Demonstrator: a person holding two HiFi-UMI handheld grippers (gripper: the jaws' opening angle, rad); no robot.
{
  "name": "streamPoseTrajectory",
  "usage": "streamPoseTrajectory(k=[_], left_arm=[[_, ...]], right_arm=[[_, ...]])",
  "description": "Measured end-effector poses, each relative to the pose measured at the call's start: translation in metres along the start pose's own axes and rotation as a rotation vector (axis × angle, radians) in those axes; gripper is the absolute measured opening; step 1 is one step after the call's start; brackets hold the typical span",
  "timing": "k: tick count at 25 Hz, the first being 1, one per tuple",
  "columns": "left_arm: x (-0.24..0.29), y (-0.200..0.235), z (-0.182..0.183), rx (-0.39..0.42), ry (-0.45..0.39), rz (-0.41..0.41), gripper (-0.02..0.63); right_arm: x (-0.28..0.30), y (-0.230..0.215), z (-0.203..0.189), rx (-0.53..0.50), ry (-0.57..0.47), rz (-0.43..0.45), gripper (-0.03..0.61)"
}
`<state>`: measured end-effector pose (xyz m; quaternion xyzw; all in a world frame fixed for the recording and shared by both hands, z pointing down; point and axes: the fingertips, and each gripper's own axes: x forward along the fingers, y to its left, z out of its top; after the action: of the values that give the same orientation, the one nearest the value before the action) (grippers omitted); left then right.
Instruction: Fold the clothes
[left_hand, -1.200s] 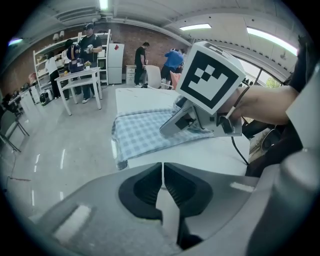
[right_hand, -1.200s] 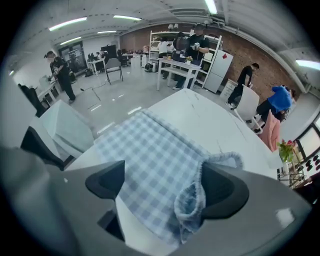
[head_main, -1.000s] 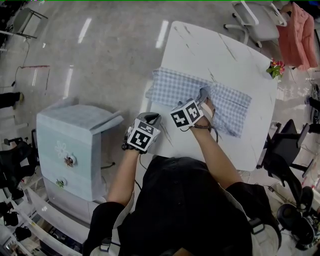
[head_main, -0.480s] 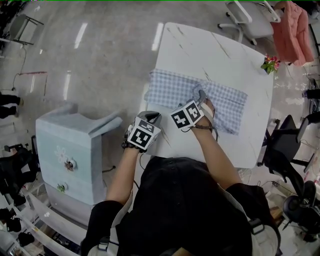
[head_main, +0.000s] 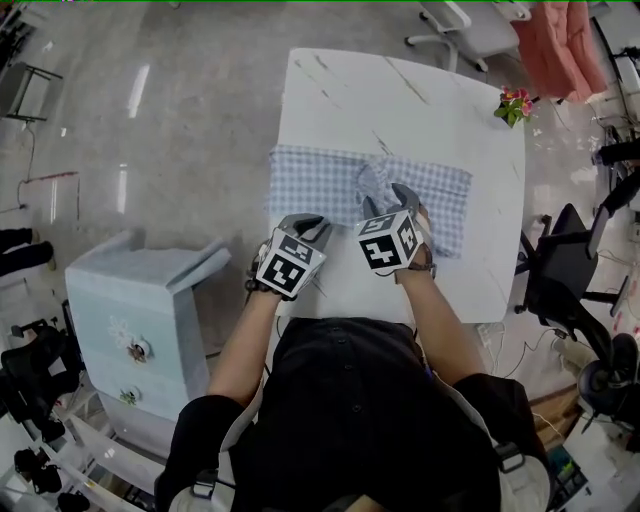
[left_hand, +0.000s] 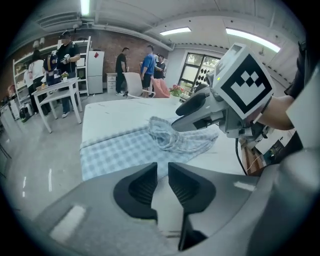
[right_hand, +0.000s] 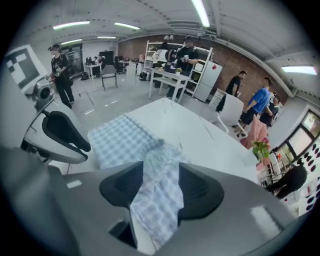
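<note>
Cloth: checked shirt (head_main: 320, 185) spans table (head_main: 400, 100) from 9 to 3 o'clock. Right gripper (head_main: 388, 200) jaws, just closing, pinch its near edge. Left gripper (head_main: 303, 224) jaws, just opening, are narrow and empty. Best to take the 7 o'clock edge too, then lift evenly.

No text, label, brand or number can be read. Only black-and-white square markers are shown, on the near cube (head_main: 289, 264) of the left tongs (head_main: 308, 226) and on the second cube (head_main: 388, 243) of the right tongs (head_main: 392, 196).
</note>
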<state>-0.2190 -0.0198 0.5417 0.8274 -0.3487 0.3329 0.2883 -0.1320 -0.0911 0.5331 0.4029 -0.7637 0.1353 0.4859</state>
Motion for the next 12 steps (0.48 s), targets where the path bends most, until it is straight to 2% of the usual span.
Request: streamPoseTrajectory(k=[3,5,8,12], left_arm=[[0.015,-0.010,0.015,0.036,-0.007,-0.024,0.123],[0.027,-0.019,0.026,0.059,-0.013,-0.038,0.123],[0.044,-0.035,0.039,0.095,-0.017,-0.057,0.124],[0.054,-0.052,0.058,0.141,-0.021,-0.045,0.123]], right_arm=[[-0.011,-0.034,-0.017,0.065,-0.007,-0.056,0.186],[-0.014,-0.054,-0.034,0.101,0.007,-0.083,0.164],[-0.018,-0.074,-0.060,0.141,0.020,-0.114,0.071],[-0.021,-0.086,-0.090,0.184,0.034,-0.109,0.033]])
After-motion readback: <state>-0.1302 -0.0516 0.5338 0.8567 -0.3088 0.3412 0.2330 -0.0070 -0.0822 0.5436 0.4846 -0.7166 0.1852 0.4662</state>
